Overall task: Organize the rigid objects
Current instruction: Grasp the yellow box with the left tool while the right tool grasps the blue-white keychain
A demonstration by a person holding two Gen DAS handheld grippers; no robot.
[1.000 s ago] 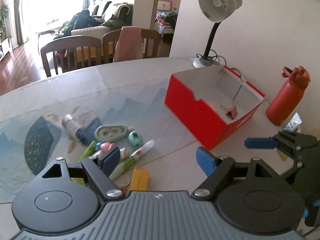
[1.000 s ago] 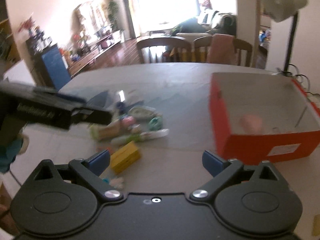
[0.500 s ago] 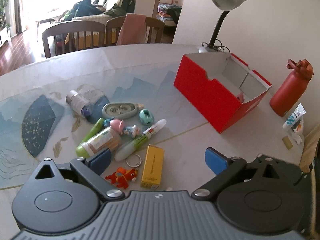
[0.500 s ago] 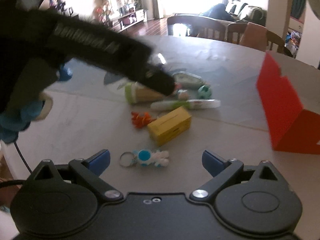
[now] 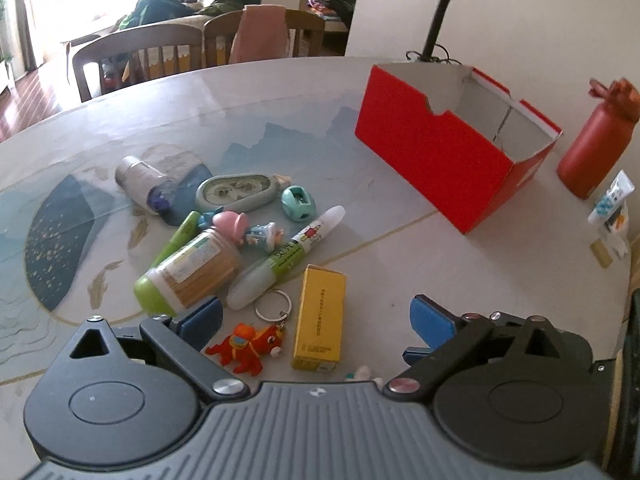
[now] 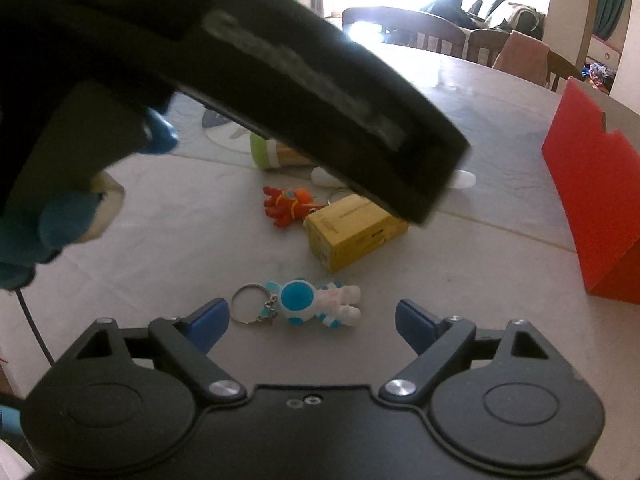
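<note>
Right gripper [image 6: 312,316] sits wide with jaws that have just been narrowing, bracketing the blue-and-white keychain [image 6: 316,304] without touching it. That toy only peeks out at the near edge of the left wrist view. Left gripper [image 5: 316,316] is spread wide too, nothing pinched, with the orange keychain [image 5: 250,346] and yellow box [image 5: 320,322] between its tips. Only the left view shows the pile behind: two keychains, one yellow box, one glue stick [image 5: 290,256], one toothpick jar [image 5: 190,272]. One red box [image 5: 444,160] stands far right on the patterned table [image 5: 280,112]; two chairs beyond.
</note>
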